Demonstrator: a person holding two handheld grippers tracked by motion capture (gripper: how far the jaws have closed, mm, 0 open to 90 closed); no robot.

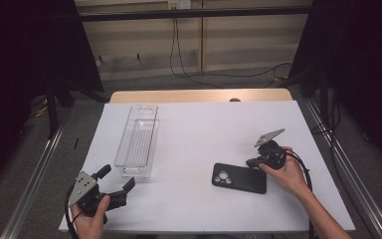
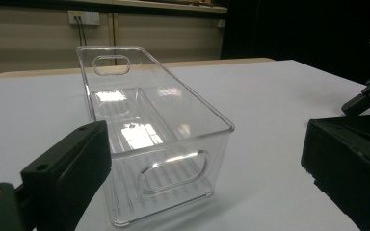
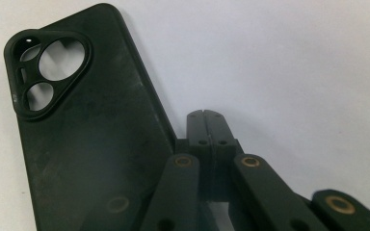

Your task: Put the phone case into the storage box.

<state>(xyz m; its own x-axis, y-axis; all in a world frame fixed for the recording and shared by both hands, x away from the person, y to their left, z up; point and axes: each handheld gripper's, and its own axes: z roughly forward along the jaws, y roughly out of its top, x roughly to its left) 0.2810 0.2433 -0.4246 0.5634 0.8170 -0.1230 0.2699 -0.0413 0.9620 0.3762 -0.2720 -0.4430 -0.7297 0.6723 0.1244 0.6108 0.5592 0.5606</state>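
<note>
**Two grippers down, phone case flat on the sheet**

No writing or brand is readable from my seat: the case (image 1: pixel 238 178) is plain black, and the bin (image 1: pixel 137 141) carries no label I can make out.

My bin is clear plastic, long and narrow, with an oval handle cut-out in each end wall. It holds nothing; in the left gripper view I see straight through to its ribbed floor. It lies on the left half of the white sheet (image 1: pixel 199 129), long axis running away from me toward the far edge.

Lying flat and back-up near the right of the sheet, well apart from the bin, the case has its long axis across the table. Its camera cut-out end points left, toward the bin's side; the plain end points right, toward my right hand (image 1: pixel 288 174). In the right gripper view the triangular cut-out with its round holes shows the white sheet through it.

My right gripper (image 1: pixel 256 162) has its jaws pressed together with nothing between them, tips just beside the case's long edge; I cannot tell whether they touch it.

My left gripper (image 1: pixel 115 180) rests at the near left corner, jaws spread wide and holding nothing, aimed at the bin's near end.
</note>
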